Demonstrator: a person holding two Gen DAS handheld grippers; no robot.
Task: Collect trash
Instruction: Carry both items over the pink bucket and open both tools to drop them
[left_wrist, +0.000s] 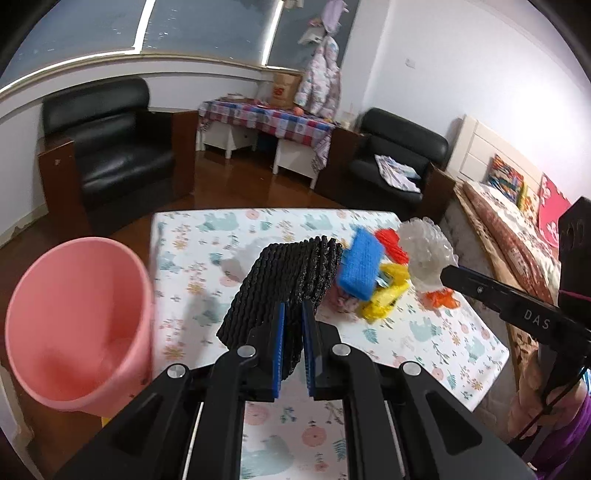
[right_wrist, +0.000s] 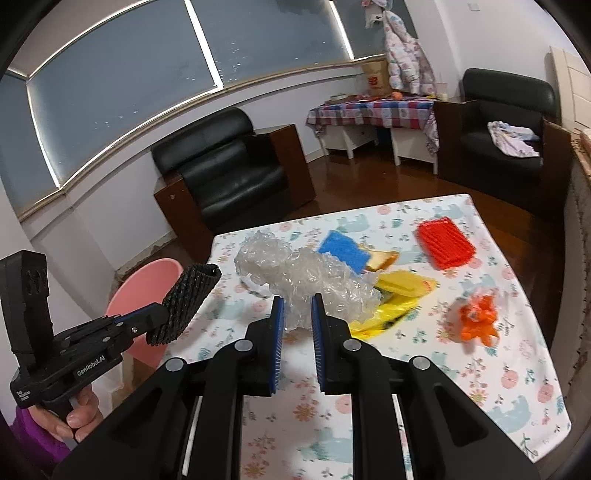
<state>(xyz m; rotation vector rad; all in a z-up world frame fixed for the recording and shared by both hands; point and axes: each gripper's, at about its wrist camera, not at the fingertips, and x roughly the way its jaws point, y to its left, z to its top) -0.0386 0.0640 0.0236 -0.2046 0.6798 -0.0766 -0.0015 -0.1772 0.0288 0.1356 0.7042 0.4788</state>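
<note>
My left gripper (left_wrist: 291, 314) is shut on a black foam net sleeve (left_wrist: 280, 280) and holds it above the table, right of the pink bin (left_wrist: 74, 325); it also shows in the right wrist view (right_wrist: 188, 301). My right gripper (right_wrist: 297, 306) is shut on a wad of clear bubble wrap (right_wrist: 306, 277), lifted over the table; the wad also shows in the left wrist view (left_wrist: 424, 254). On the floral tablecloth (right_wrist: 406, 387) lie a blue sponge (right_wrist: 345, 253), a red net pad (right_wrist: 445, 242), yellow wrappers (right_wrist: 399, 295) and an orange scrap (right_wrist: 480, 319).
The pink bin (right_wrist: 147, 295) stands on the floor off the table's left edge. Black armchairs (left_wrist: 110, 155) (left_wrist: 399, 166) stand beyond the table, with a low checked-cloth table (left_wrist: 266, 122) between them. A bed (left_wrist: 517, 236) is at the right.
</note>
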